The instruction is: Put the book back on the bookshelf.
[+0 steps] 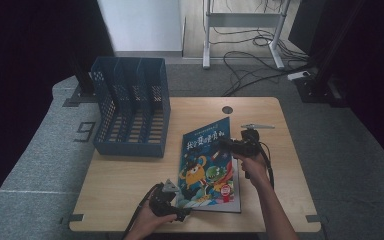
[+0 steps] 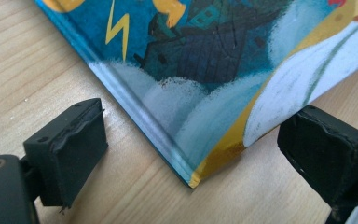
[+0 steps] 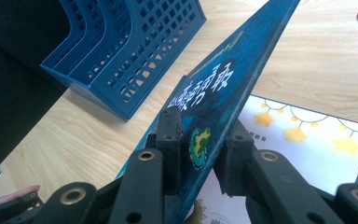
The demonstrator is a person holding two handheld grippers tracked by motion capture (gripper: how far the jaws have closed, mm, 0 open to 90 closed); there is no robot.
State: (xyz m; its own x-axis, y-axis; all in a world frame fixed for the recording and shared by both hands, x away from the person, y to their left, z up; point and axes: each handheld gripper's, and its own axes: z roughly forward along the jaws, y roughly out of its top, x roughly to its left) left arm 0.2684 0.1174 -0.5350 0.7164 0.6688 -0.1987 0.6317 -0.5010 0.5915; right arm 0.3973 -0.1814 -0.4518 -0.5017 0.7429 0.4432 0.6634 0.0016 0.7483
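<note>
Near edge, high view: left gripper (image 1: 180, 212) sits low at the near-left corner of the picture book (image 1: 207, 167), held by the left hand (image 1: 147, 225). Left gripper view: jaws wide apart, one each side of the book's near corner (image 2: 191, 179), pads not touching it; corner rests on the wooden table (image 2: 37, 56). So left = wide, holding nothing.

Book lies mid-table, a bit right of centre, blue cover w/ cartoon monsters + white Chinese title, long axis running near to far. Spine side faces left.

Mid: right gripper (image 1: 225, 145) comes in from the right over the book's right edge, right hand (image 1: 252, 162) behind it, cable trailing back along the forearm. Right gripper view: jaws narrow, pads clamped on the front cover (image 3: 228, 88), one pad on the printed outside, one on the inside. Cover is lifted, tilted up off the pages; white endpaper w/ yellow stars (image 3: 307, 135) shows under it. No other frame to compare, so only the clamp is told.

Far left: blue file rack (image 1: 130, 107), multi-slot, perforated walls, standing on the table's far-left part, well apart from the book. Right gripper view shows it (image 3: 135, 51) beyond the raised cover.

Far: round cable hole (image 1: 227, 109) in the tabletop just beyond the book's far edge.
</note>
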